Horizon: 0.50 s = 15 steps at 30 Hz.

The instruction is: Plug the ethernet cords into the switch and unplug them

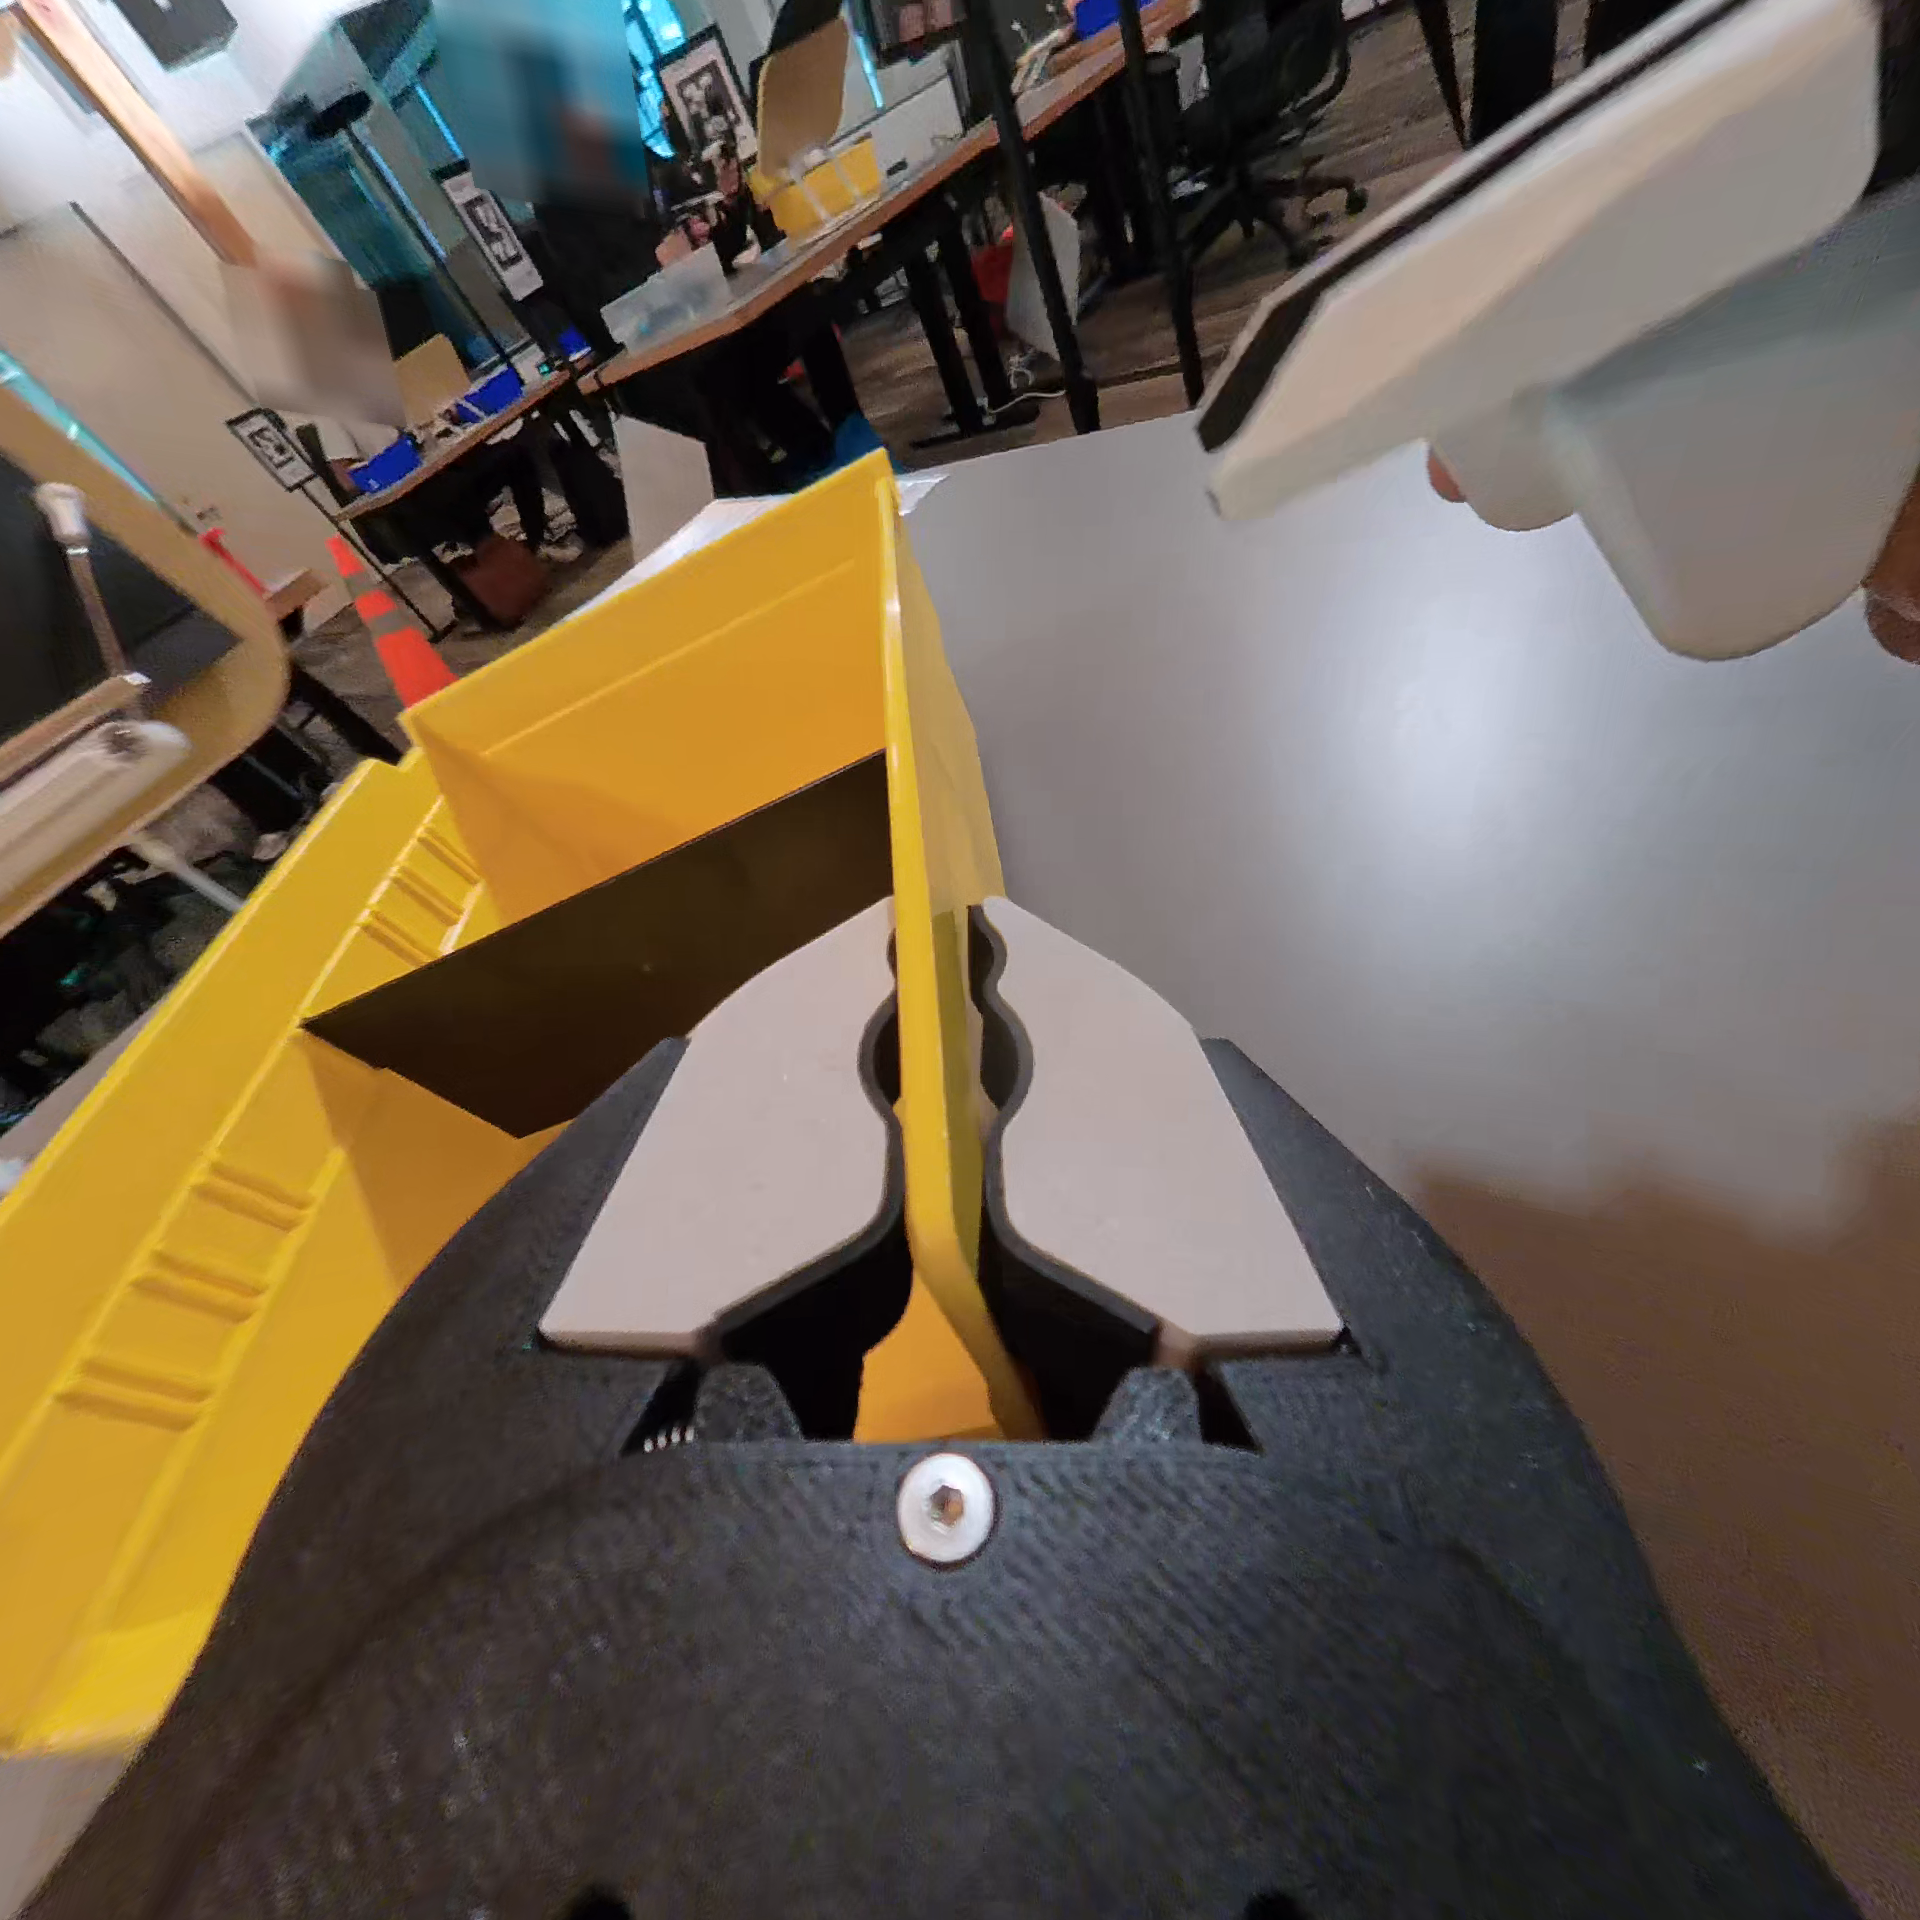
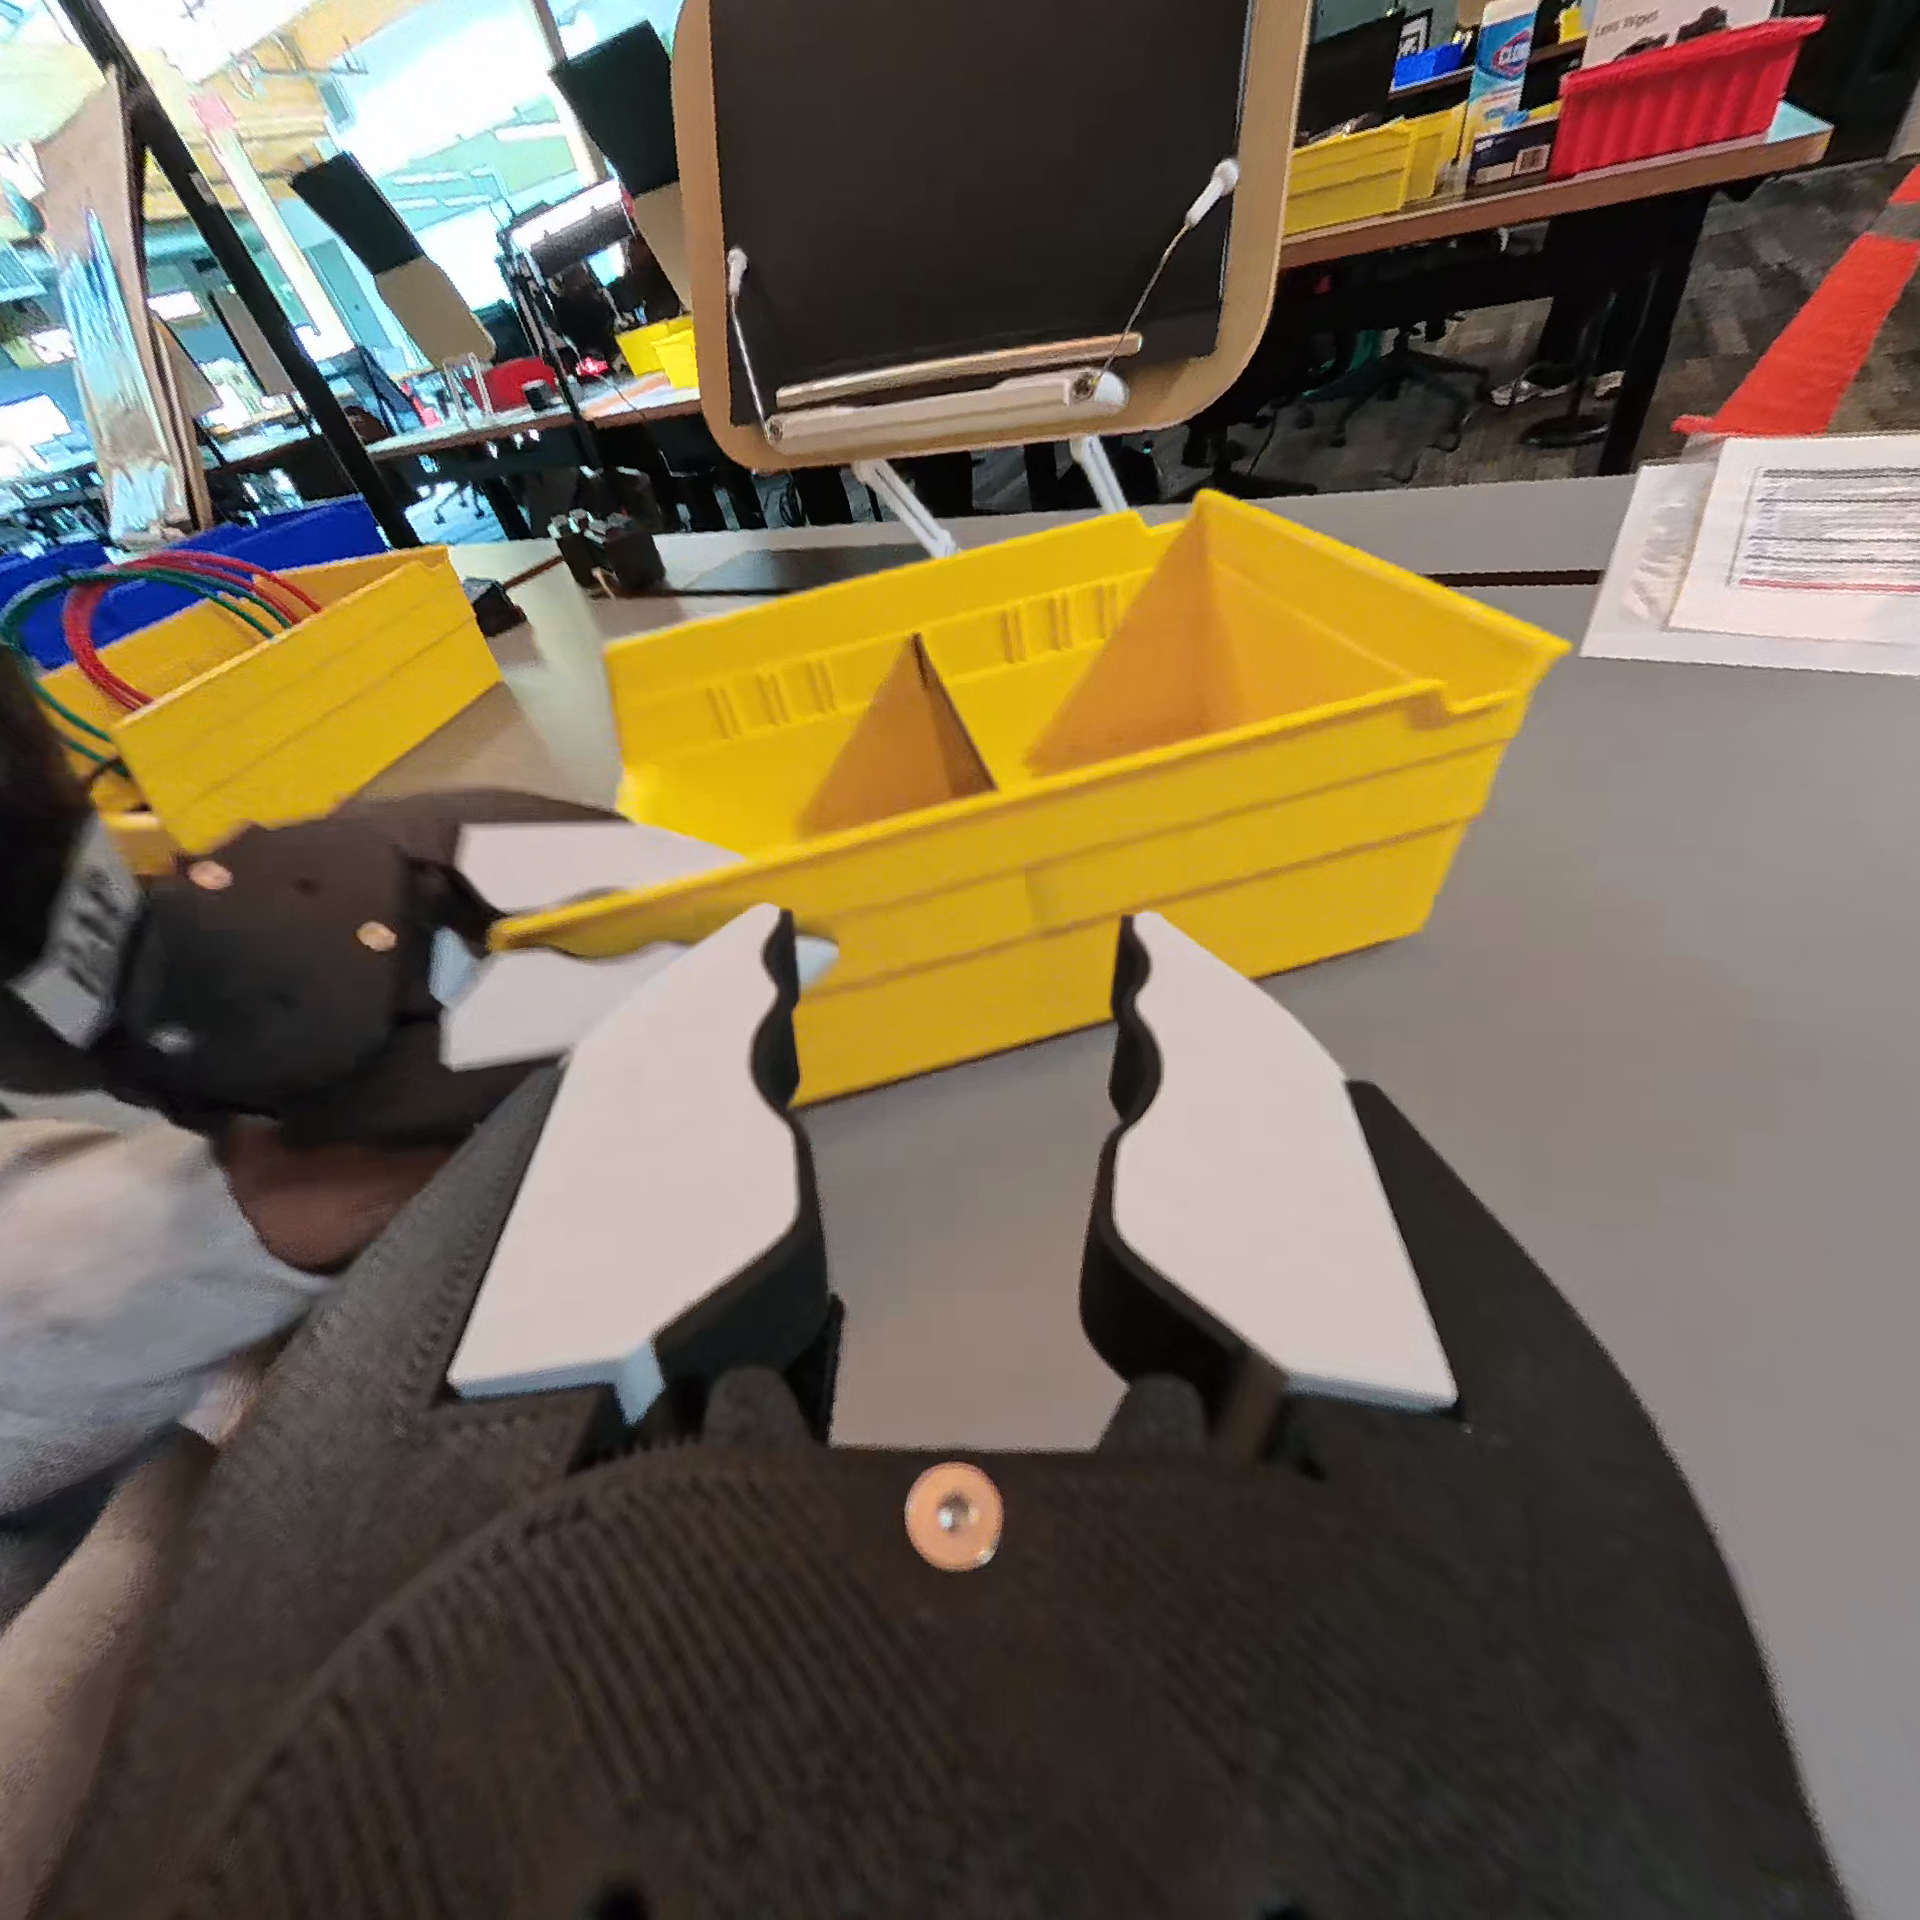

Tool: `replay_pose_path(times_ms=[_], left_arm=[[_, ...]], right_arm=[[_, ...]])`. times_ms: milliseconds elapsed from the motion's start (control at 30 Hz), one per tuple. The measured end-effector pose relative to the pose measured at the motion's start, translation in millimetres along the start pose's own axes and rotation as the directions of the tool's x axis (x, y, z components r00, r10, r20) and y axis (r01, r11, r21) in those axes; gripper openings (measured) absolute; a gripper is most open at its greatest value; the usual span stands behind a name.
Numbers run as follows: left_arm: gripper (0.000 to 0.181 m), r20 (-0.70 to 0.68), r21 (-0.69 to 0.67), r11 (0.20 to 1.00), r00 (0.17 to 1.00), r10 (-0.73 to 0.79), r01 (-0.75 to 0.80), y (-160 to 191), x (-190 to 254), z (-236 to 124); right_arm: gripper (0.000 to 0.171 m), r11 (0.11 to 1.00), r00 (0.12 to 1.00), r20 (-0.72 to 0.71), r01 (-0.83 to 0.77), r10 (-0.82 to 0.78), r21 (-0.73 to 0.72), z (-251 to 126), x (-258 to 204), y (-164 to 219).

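A yellow bin with a dark divider across it stands on the grey table. My left gripper is shut on the bin's side wall, one finger inside and one outside. In the right wrist view the left gripper holds the rim at the left end of the bin. My right gripper is open and empty just in front of the bin's near wall. It also shows at the top right of the left wrist view. Red and green cords loop out of a second yellow bin at the far left. No switch is in view.
A tan board with a black panel on a stand rises behind the bin. A sheet of paper in a clear sleeve lies at the table's right. An orange cone stands on the floor beyond the table, with desks and chairs behind.
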<state>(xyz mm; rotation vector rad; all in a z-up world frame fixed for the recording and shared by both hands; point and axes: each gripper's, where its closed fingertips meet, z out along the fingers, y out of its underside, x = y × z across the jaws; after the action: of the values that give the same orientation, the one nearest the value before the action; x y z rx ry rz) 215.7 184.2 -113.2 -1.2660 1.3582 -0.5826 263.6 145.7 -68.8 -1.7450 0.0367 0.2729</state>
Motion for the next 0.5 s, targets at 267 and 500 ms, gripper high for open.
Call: replay_pose_path(times_ms=[267, 500], left_arm=[[0.111, -0.445, 0.071, 0.980, 0.886, -0.135, 0.184, -49.0, 75.2, 27.4], [0.121, -0.441, 0.060, 0.944, 0.857, -0.266, 0.324, -27.2, 23.1, -41.0]], right_arm=[[0.083, 0.985, 0.980, -0.144, 0.152, -0.139, 0.081, -18.1, 33.1, -27.2], [0.112, 0.986, 0.983, -0.108, 0.155, -0.148, 0.059, 0.5, 3.2, 2.3]])
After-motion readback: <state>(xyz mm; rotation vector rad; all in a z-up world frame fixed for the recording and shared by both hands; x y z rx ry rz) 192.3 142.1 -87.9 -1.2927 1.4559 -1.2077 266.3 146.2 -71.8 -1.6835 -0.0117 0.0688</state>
